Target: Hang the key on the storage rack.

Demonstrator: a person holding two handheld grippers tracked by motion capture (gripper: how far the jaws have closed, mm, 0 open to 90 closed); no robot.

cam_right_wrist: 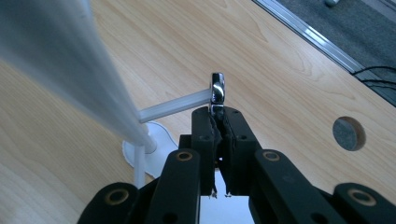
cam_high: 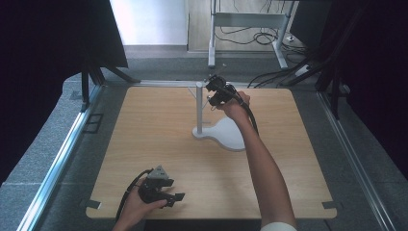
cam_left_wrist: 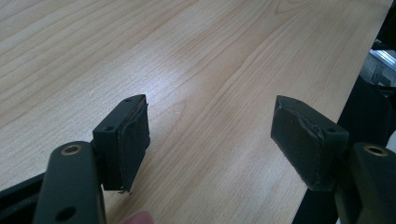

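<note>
Right gripper view is showing the right gripper (cam_right_wrist: 218,122) pinching a shiny metal ring (cam_right_wrist: 217,89) at the tip of the white stand's peg (cam_right_wrist: 175,106); sliding it squarely along the peg seems wise. Left gripper (cam_left_wrist: 210,135) is resting spread above the tabletop (cam_left_wrist: 196,60).

no readable text, no labels, no brands, no numbers or signs on any surface
</note>
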